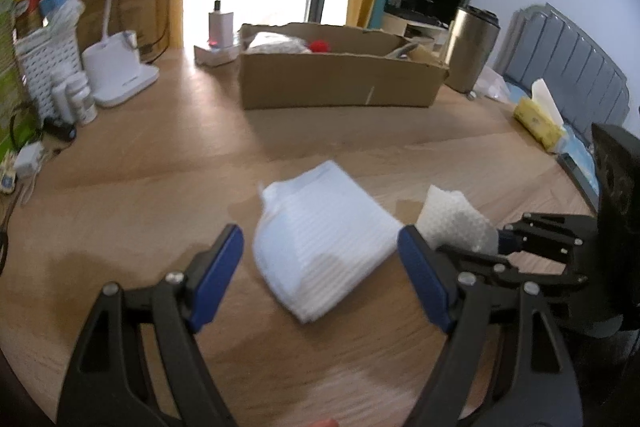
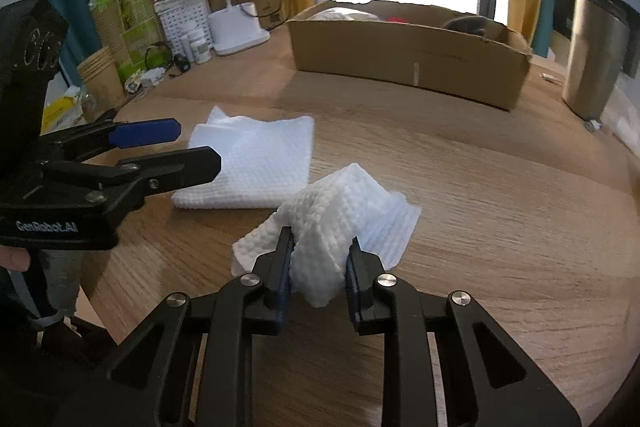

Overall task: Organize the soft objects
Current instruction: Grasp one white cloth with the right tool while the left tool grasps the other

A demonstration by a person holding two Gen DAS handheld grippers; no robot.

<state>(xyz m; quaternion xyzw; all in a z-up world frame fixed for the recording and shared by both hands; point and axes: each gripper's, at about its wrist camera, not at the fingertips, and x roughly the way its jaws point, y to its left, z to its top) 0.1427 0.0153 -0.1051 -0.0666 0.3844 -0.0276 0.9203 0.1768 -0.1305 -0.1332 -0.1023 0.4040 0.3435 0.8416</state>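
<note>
cardboard box with red item

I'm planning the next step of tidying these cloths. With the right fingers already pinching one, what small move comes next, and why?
Probably lift the right gripper a little. Its fingers are shut on the bunched white cloth, whose lower edge lies on the table. Raising it frees the cloth for carrying toward the cardboard box. The left gripper hangs open above the folded cloth.

"GenRobot.AI" is printed in pale letters on the black body of the left gripper, as seen in the right wrist view; no other text can be read.
</note>
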